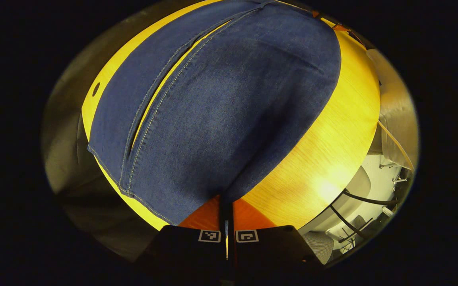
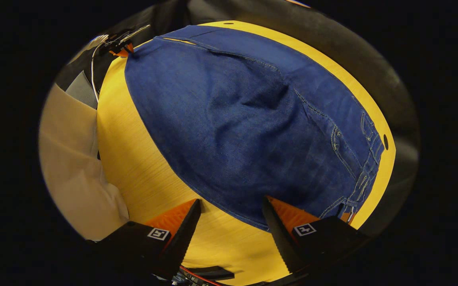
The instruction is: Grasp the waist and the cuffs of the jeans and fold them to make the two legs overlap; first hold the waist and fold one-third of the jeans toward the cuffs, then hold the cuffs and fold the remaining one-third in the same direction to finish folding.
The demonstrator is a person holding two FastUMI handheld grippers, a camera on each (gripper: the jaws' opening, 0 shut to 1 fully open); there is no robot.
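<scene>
Jeans [image 1: 221,107] lie flat on the table [image 1: 332,151], legs overlapped. Left gripper [image 1: 227,206] has its fingers together, clamped on the denim edge right at its tips. Right gripper [image 2: 231,216] has its fingers apart, the waist [image 2: 366,167] just ahead to its right.

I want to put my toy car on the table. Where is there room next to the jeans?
The jeans cover most of the table. The widest bare strip runs along their long edge, toward the person's pale sleeve and the open right gripper. Only a thin rim borders the waistband. The left gripper pinches the cuff corner.
</scene>
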